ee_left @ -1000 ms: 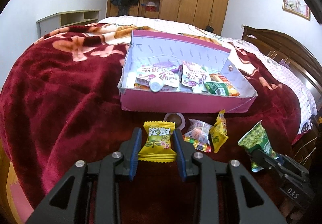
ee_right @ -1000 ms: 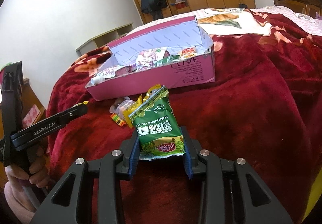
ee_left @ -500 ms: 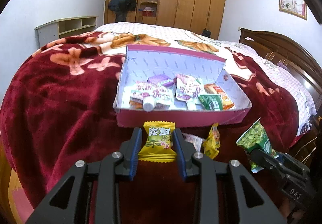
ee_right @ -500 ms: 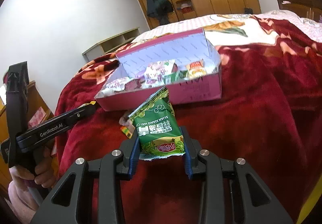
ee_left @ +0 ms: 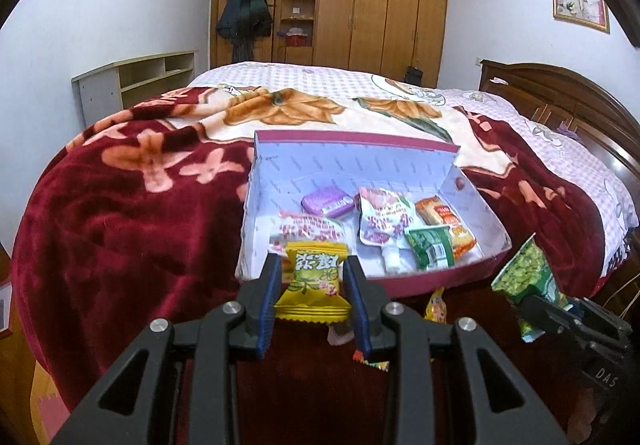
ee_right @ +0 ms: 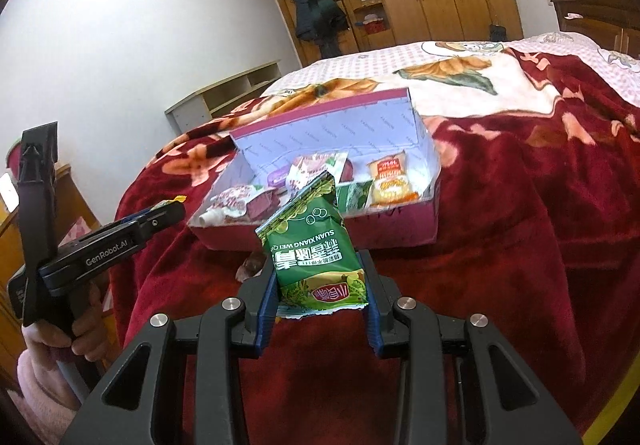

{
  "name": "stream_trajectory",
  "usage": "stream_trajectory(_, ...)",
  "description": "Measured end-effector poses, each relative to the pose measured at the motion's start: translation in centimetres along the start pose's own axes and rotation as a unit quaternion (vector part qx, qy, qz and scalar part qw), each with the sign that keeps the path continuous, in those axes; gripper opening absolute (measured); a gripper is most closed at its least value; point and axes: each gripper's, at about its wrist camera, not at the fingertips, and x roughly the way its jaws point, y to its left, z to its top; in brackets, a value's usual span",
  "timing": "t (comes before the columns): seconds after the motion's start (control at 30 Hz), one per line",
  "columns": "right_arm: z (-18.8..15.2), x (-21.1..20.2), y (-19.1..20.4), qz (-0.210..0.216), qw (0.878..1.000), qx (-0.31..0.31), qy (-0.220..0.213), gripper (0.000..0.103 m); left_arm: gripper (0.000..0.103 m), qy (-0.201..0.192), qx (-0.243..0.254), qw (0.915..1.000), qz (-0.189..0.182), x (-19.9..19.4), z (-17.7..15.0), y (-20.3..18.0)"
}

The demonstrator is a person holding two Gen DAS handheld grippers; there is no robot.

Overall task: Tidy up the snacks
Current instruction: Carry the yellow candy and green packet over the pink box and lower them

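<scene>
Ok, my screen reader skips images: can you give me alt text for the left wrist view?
The left gripper pinches a yellow candy packet just in front of an open pink box of snacks on a red blanket. At right, the other gripper holds a green snack bag.

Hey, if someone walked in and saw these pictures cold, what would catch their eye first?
Probably the two snacks held up in front of the cameras: a yellow candy packet clamped in the left gripper and a green snack bag clamped in the right gripper. Just beyond them, a pink box part-filled with snacks sits on the dark red blanket covering the bed.
</scene>
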Motion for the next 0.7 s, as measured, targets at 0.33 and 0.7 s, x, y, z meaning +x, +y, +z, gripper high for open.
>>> stream_trajectory(0.33, 1.8, 0.5, -0.3, -0.008, 1.000, -0.015, -0.002, 0.037, 0.033, -0.006, 0.010, 0.9998, 0.017, 1.6, 1.8, 0.1)
stream_trajectory(0.7, 3.8, 1.3, -0.7, -0.021, 0.999, -0.023, -0.010, 0.037, 0.033, -0.008, -0.003, 0.9998, 0.020, 6.0, 4.0, 0.0)
